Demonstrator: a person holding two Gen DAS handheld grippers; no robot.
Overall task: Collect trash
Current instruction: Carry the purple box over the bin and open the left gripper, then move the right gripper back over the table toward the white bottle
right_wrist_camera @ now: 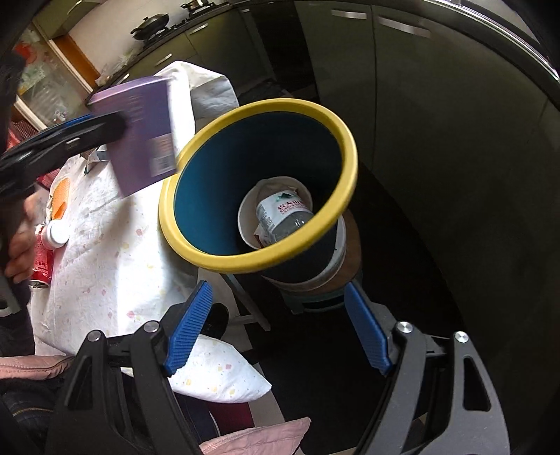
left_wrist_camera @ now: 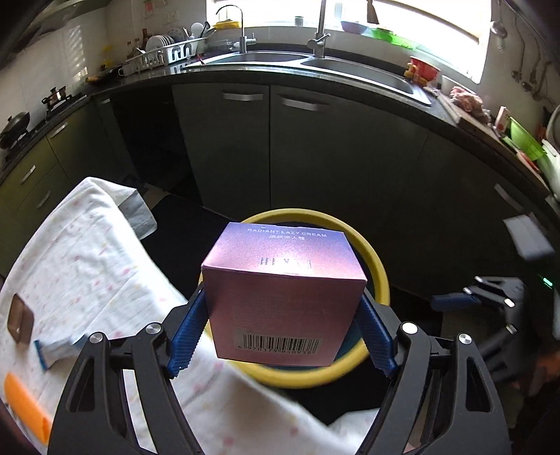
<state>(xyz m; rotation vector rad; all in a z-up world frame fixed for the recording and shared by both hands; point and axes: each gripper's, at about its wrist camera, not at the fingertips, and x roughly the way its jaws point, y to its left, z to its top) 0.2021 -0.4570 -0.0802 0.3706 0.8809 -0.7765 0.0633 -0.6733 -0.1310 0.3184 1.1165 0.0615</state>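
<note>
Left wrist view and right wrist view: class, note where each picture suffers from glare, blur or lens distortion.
Left wrist view: the window is blown out white, the counter edge bows from fisheye distortion, and the box is sharp. Right wrist view: the same box is motion-blurred, while the bin rim stays crisp and the cabinets lie in dark shadow.

dish rack (left_wrist_camera: 164,52), sink (left_wrist_camera: 357,71), wok (right_wrist_camera: 150,23)
</note>
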